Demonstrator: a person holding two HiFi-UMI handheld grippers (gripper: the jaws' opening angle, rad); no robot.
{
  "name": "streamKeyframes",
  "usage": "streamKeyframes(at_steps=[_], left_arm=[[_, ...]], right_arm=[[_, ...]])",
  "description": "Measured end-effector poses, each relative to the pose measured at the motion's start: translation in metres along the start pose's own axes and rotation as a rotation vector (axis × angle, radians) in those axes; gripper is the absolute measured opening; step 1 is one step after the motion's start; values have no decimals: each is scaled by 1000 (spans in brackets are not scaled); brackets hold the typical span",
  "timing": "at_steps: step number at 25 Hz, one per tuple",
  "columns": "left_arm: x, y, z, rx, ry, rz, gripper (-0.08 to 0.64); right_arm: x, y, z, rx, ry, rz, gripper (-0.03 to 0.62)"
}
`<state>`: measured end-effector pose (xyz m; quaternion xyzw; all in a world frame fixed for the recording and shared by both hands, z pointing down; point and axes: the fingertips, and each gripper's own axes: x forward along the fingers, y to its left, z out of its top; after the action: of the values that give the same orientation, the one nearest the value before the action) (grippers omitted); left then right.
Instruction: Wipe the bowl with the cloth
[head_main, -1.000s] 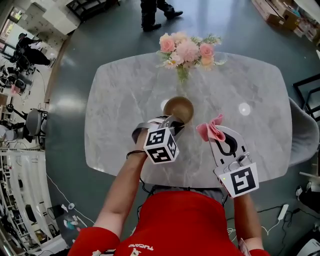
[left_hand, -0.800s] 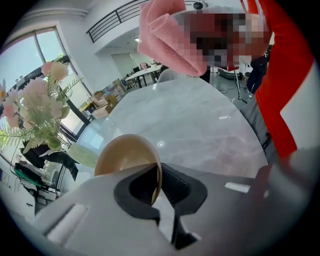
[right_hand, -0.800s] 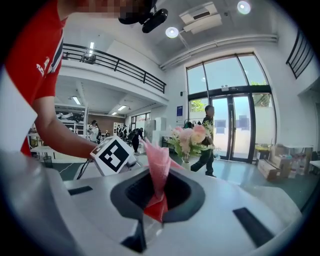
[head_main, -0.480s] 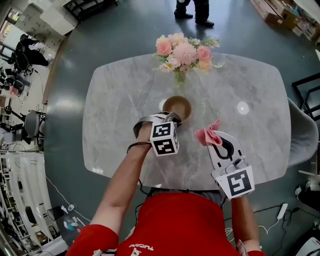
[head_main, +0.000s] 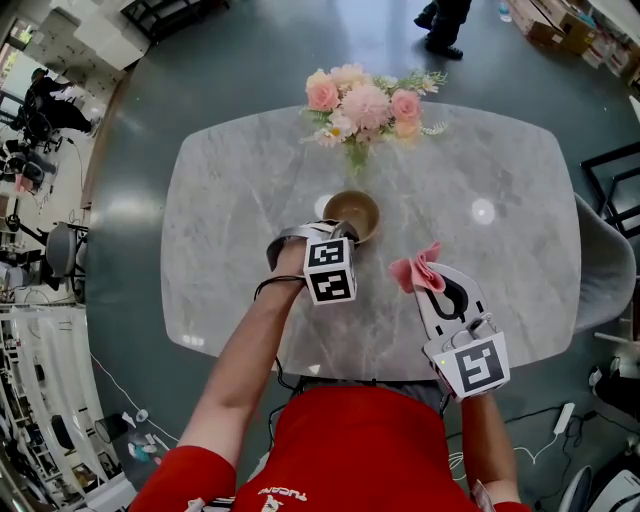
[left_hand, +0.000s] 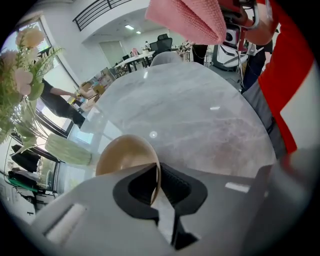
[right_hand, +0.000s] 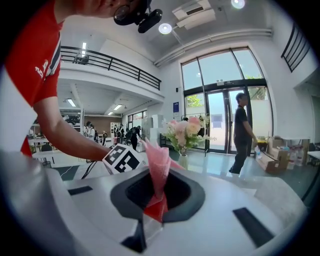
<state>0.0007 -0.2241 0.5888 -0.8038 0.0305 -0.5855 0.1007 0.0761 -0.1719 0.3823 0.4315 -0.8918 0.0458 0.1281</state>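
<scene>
Because the bowl (head_main: 352, 213) must not slide while its inside is rubbed, the left gripper (left_hand: 156, 182) pinches its rim. The jaws are nearly together, one pad inside the wall and one outside, with the thin edge pressed between them. This grip takes the side of the bowl nearest to the person, so the rest of the opening is free for wiping. The gripper points steeply down onto the bowl. Whether the base of the bowl rests on the marble table (head_main: 500, 290) or is a little above it, I cannot tell.

The right gripper (right_hand: 159, 197) is closed on the pink cloth (right_hand: 156, 160). It holds the cloth by a lower fold, so that a loose peak stands out beyond the jaws, and I judge this to be the part meant to touch the bowl. The cloth is to the right of the bowl and nearer to the person, apart from it and not touching it. On the far side of the bowl stands a vase of flowers (head_main: 365, 100), near it but apart.

In my judgement the wiping is not yet begun, and the next move needs the cloth to come over the open side of the bowl without knocking the left gripper
</scene>
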Motion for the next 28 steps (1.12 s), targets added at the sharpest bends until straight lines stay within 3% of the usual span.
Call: streamKeyframes(at_steps=[9,19,24,28], left_arm=[[2,-1,-2,21,0,18,40],[-13,-2,8,-28,-103,48,109],[-34,5,13,-85,-184,122,110],[-63,14,22,-150,-282,233,110]], right_arm=[[-1,-3,1,14,21,-17,21],[-1,0,-1,33,24,-14,21],[-2,3,0,32,0,-1,21],[-3,4,4,35,-11,-4,21]])
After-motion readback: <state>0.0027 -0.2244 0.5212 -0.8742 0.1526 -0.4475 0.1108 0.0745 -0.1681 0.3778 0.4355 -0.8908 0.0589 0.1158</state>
